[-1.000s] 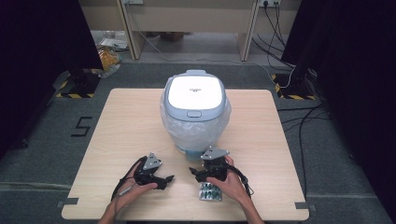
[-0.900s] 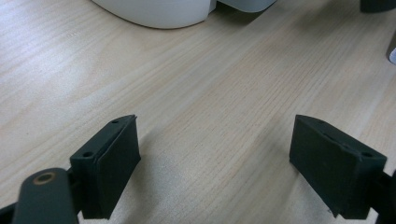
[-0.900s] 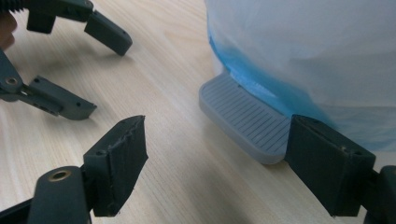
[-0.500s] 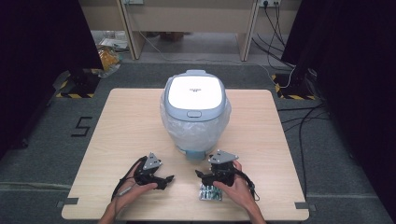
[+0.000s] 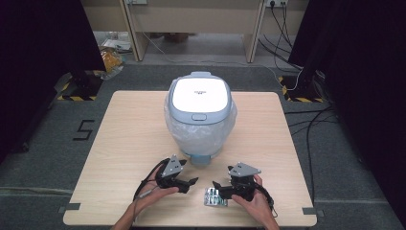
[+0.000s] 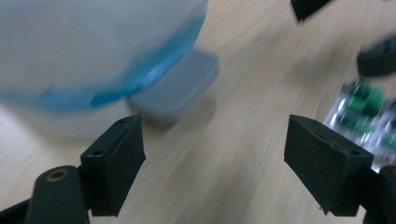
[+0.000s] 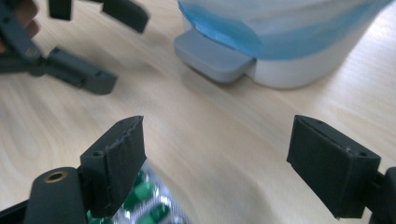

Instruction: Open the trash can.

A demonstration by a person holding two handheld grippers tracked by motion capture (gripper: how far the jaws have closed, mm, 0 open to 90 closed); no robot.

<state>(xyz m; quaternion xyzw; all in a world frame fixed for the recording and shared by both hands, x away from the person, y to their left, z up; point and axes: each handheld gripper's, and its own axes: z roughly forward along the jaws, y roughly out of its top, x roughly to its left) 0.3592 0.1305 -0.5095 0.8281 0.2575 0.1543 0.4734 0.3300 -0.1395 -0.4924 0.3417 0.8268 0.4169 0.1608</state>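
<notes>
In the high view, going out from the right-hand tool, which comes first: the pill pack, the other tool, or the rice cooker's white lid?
1. Pill pack, on the table just left of the right tool.
2. Left tool, farther left.
3. White lid, up the table, atop the cooker.

Lab: black curtains (image 5: 38, 57), hazard-taped stands (image 5: 79, 86), floor cables (image 5: 311, 120).

The right tool (image 7: 219, 163) holds its black jaws wide apart above the pale wooden table (image 7: 224, 140). A silver blister pack of green pills (image 7: 144, 205) lies beneath its left jaw. A white, blue-banded cooker (image 7: 289, 37) stands ahead.
</notes>
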